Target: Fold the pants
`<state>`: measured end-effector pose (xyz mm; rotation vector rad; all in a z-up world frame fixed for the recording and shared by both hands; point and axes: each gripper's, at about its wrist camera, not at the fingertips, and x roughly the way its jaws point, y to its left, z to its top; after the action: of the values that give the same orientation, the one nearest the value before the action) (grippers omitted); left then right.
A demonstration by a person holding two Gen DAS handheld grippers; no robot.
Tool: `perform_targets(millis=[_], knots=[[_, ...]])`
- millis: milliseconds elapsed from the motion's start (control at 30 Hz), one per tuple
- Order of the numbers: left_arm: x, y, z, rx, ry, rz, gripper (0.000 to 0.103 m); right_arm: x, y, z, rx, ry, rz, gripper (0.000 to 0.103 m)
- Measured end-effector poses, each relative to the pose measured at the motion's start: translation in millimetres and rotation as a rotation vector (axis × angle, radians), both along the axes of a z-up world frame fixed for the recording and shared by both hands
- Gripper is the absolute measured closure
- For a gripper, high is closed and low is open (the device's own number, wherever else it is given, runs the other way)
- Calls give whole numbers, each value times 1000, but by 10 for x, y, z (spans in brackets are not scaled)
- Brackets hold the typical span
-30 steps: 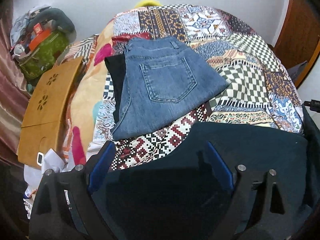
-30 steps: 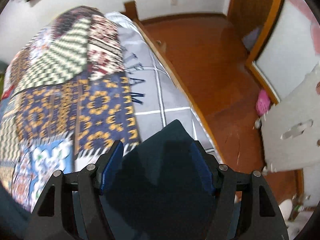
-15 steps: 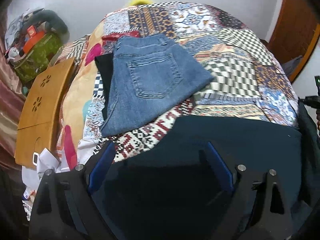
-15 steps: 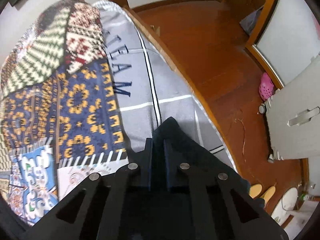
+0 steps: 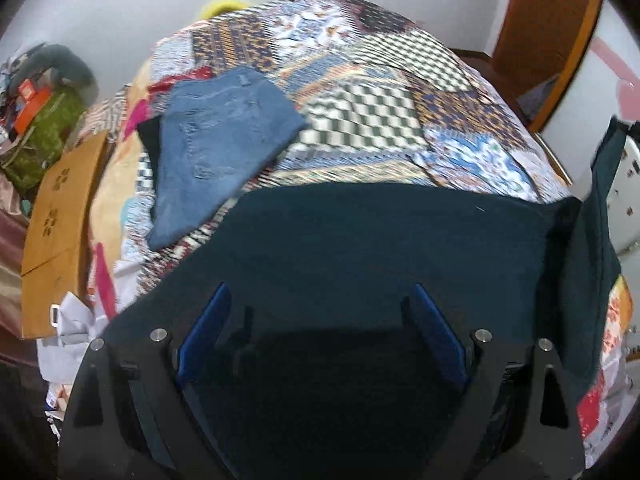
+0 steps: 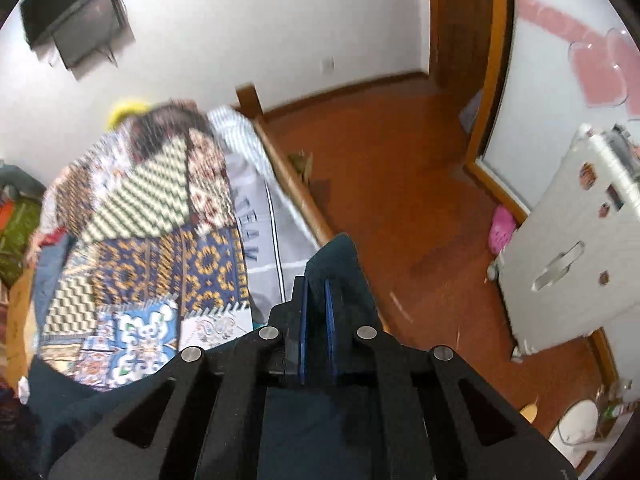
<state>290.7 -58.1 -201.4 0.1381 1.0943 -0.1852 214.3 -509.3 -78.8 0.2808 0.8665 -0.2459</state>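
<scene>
- My right gripper (image 6: 316, 300) is clenched on a corner of the dark pants (image 5: 380, 248), lifted off the bed (image 5: 360, 120).
- My left gripper (image 5: 320, 328) hangs released over the pants' spread panel, gripping nothing.
- Beyond the pants lie folded jeans (image 5: 216, 140).
- Risk: the pinch looks thin, though blur hides it; a one-handed lift could slip or skew the fold.

Bed (image 5: 528, 128) with wooden frame, covered by a patchwork quilt (image 5: 372, 120). Folded blue jeans (image 5: 216, 140) are laid on the quilt's far left part, over a black garment (image 5: 150, 136); dark teal pants (image 5: 380, 248) are spread across the near part.
</scene>
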Motion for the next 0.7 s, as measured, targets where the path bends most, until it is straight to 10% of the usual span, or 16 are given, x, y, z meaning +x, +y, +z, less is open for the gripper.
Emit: perform_targets(millis=[233, 700], knots=[[-184, -366, -122, -22, 53, -40, 11, -408, -110, 291, -50, -106, 13, 97], [-364, -730, -215, 13, 39, -100, 11, -947, -373, -805, 3, 168, -40, 101]])
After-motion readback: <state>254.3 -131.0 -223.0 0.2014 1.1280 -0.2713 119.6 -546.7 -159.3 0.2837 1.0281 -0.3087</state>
